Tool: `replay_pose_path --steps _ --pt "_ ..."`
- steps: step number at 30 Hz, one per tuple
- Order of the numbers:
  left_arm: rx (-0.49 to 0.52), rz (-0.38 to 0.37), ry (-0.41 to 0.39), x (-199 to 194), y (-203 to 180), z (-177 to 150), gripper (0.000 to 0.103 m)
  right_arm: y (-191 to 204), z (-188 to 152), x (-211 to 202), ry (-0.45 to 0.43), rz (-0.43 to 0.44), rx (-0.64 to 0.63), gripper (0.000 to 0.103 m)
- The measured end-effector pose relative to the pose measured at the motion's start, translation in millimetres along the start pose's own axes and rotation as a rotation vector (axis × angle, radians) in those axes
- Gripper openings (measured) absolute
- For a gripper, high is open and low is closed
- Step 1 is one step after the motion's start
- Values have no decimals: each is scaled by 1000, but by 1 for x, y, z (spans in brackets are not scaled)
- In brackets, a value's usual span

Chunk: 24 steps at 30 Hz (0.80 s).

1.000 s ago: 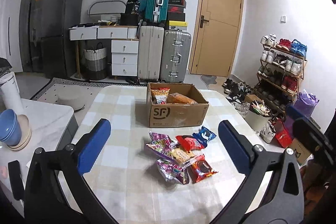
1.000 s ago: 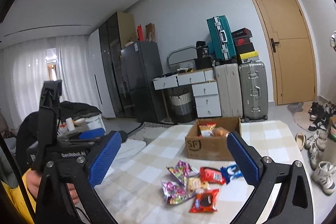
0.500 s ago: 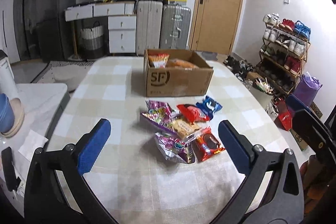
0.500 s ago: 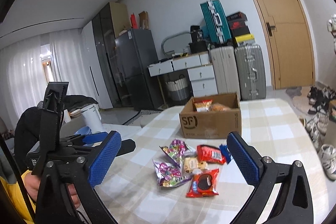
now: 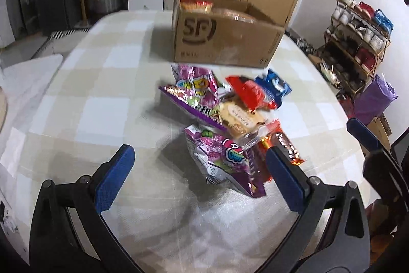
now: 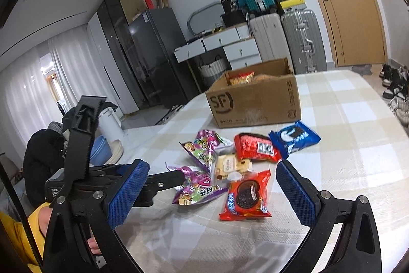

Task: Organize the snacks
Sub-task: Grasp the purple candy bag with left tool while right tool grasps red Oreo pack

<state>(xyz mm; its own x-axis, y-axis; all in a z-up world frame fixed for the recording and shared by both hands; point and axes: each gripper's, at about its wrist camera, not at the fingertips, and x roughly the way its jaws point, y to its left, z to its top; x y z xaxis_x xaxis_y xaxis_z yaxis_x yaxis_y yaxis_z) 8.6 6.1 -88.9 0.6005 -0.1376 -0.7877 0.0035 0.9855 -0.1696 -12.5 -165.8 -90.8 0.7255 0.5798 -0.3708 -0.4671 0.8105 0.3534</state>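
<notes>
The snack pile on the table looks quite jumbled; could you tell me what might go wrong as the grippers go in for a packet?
The purple packet nearest the left gripper overlaps the biscuit pack, so a pinch might drag or lift both. The left wrist view is motion-blurred, so a fast approach could misjudge the grasp. The right gripper hangs open over the red cookie packet close to the left one, so the two could collide.

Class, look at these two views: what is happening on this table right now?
A person holds two grippers over a pile of snack packets on a checked table. The left gripper and right gripper are both open and hold nothing. The cardboard box behind the pile already has some snacks in it.
</notes>
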Motion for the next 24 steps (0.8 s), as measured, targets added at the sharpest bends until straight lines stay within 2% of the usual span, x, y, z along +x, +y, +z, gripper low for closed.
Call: replay_pose_path --steps 5,8,12,13,15,17,24 --pt "-35 -27 68 37 5 1 102 -16 -6 20 41 3 41 102" --pt "-62 -88 113 58 10 2 101 -28 -9 30 58 9 72 102" --pt "-60 -127 96 68 12 3 93 -40 -11 37 71 13 100 102" --pt "-55 -131 88 69 11 4 90 -42 -12 39 76 16 110 102" --pt "-46 -179 82 73 7 5 71 -47 -13 44 89 22 129 102" --pt "-36 -232 88 74 4 5 57 -51 -14 45 87 32 142 102" --pt "14 -214 58 64 0 2 48 -59 -14 46 92 41 188 102"
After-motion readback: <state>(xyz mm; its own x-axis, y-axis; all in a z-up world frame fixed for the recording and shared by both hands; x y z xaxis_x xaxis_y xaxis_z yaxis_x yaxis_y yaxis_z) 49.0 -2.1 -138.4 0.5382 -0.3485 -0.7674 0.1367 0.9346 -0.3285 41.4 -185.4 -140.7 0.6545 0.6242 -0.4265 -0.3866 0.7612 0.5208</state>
